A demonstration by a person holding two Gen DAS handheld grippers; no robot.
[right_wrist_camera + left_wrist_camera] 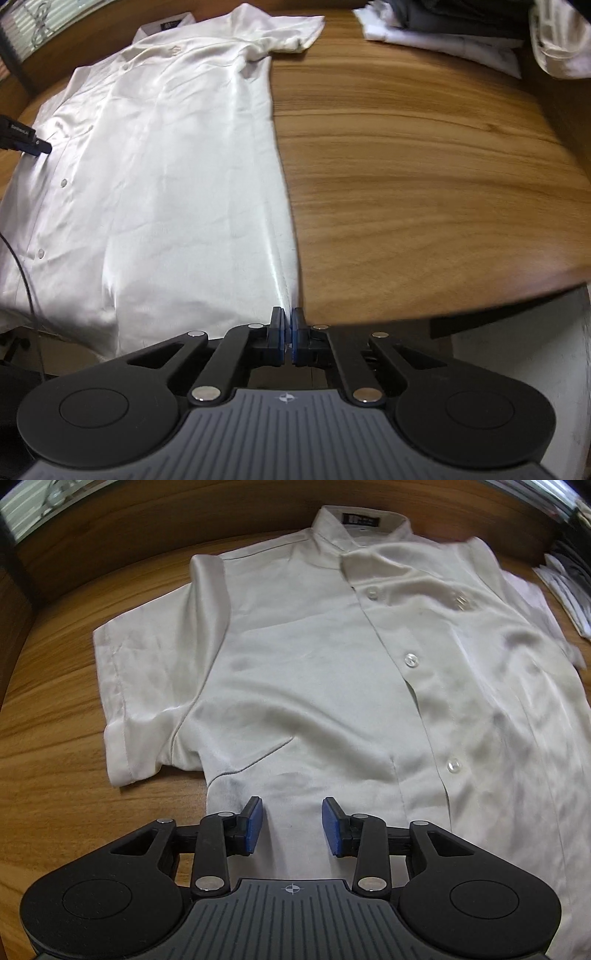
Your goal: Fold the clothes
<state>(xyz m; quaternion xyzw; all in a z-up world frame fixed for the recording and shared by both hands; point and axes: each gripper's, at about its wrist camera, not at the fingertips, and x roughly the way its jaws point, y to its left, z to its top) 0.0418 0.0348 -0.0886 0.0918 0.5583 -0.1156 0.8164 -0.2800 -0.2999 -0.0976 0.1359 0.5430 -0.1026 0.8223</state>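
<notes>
The left gripper [291,823] is matte black, with two curved linkage arms joined by silver round-headed screws. Its jaws carry blue rectangular pads [255,823]. Behind them sits a grey ribbed plate bearing a small white crosshair mark, flanked by two black rounded housings with circular recesses. The right gripper [287,334] has the same black links, silver screws, blue pads, ribbed grey plate and crosshair.

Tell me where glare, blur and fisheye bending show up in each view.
Left wrist view: the shirt has soft sheen, its far right edge is smeared, and the table edge bows. Right wrist view: glare streaks run along the shirt's side edge near the right gripper, and the wood grain curves strongly.
</notes>
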